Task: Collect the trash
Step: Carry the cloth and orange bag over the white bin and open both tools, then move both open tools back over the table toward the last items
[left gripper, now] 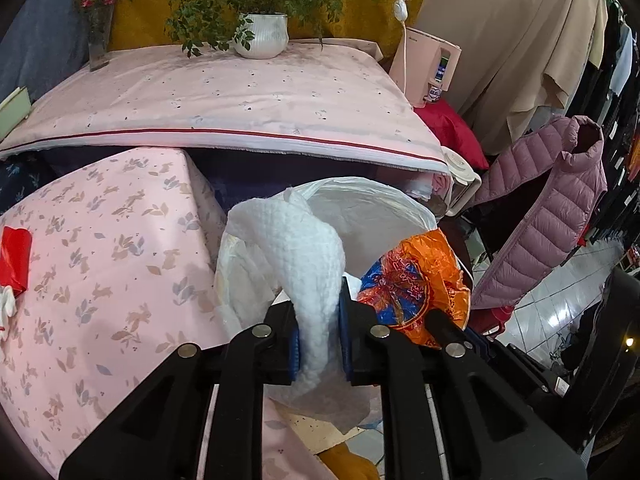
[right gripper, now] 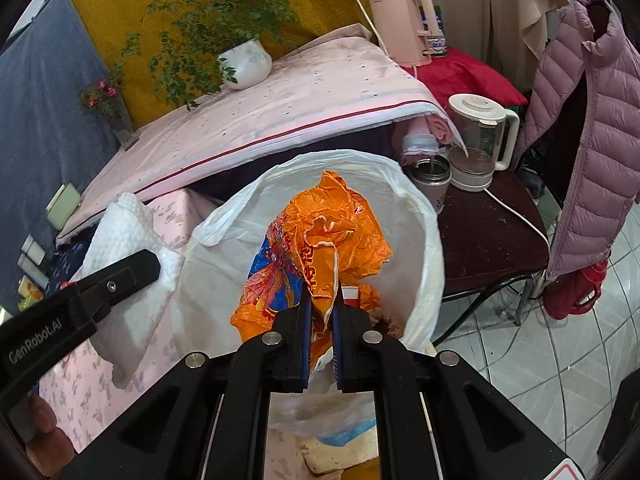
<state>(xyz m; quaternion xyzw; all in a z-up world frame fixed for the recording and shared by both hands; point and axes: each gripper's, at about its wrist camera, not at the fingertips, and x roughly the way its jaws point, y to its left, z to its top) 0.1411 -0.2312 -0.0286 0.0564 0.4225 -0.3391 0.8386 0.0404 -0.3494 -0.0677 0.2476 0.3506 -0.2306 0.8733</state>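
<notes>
Clamping a crumpled white paper towel [left gripper: 308, 264] between its blue pads, the left tool [left gripper: 320, 344] holds the sheet upright, with the towel bulging above the fingers and a loose tail hanging below them. Just beyond this tool and a little to its right sits the bin lined with a white plastic bag [left gripper: 372, 204], its mouth open. To the left of the tool lies the table [left gripper: 100, 240] under a pink rabbit-print cloth, with a red packet [left gripper: 14, 260] at its far left edge.

The right tool [right gripper: 322, 344] is closed on an orange and blue plastic wrapper [right gripper: 316, 240], the pads pinching a fold of it near the lower end while the rest stands crumpled above the fingers. The wrapper hangs directly over the open bag [right gripper: 224, 220], whose rim curves around it ahead of the tool. In the right wrist view the left tool [right gripper: 120, 276] reaches in from the left side, its towel [right gripper: 128, 232] beside the bag's left rim.

Farther ahead of both tools a second pink cloth covers a higher surface bearing a white plant pot [left gripper: 262, 36]. Right of the right tool, past the bin, a dark stool [right gripper: 488, 232] carries a glass kettle [right gripper: 476, 144], and a mauve quilted jacket [right gripper: 592, 120] hangs beyond.
</notes>
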